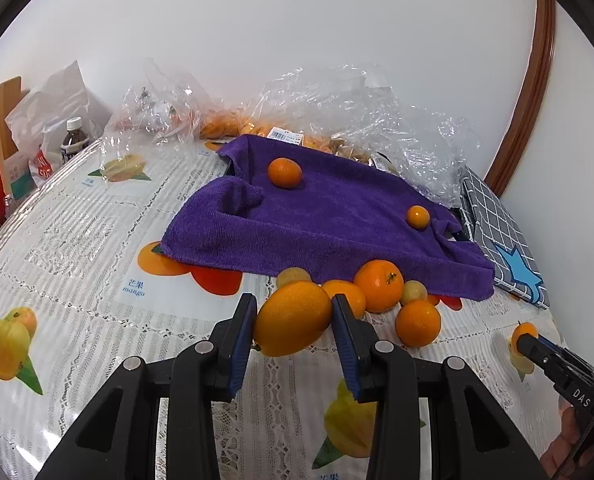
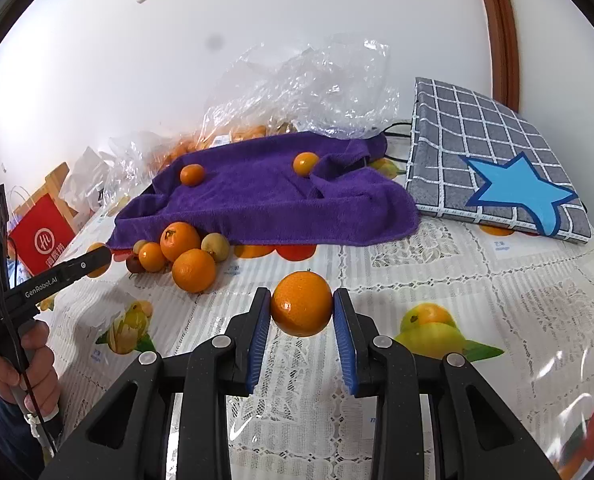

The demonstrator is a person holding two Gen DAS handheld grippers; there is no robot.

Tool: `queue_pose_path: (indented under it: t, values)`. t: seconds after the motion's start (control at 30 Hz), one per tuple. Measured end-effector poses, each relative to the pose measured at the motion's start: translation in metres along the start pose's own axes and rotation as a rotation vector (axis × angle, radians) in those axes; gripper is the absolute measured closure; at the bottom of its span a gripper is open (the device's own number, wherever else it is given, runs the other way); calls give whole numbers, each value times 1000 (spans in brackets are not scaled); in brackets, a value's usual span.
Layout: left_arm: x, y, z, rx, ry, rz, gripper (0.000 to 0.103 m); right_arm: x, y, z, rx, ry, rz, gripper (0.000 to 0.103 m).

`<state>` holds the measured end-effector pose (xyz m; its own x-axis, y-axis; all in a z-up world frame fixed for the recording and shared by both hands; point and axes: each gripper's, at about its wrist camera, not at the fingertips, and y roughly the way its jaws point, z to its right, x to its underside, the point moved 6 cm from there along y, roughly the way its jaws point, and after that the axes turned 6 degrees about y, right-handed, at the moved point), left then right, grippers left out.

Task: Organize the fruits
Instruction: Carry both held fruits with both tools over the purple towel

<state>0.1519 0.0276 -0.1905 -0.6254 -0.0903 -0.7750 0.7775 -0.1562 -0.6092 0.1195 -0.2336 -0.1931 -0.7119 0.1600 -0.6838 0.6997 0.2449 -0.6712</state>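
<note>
The towel [image 2: 265,196] is deep purple, and the fruits on it and beside it are orange, with a few small yellow-green ones [image 2: 215,246] among them. The tablecloth [image 2: 437,276] is white lace printed with yellow and orange fruit. The pouch [image 2: 477,136] is grey with a white grid and a blue star; the bag [image 2: 43,236] is red.

Right tool [image 2: 301,312] gripping orange [image 2: 301,309], purple towel [image 2: 265,196] behind
</note>
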Motion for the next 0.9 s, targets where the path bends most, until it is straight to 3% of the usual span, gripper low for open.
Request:
queue_pose_path:
  t: [0.43,0.9]
  values:
    - [-4,5,-11,16,-32,-40,67,-18,-9,-2,19,-36,28,71]
    - [-63,-1,-17,48,-43,-7,67,-67,19,-11,29,-62,34,71]
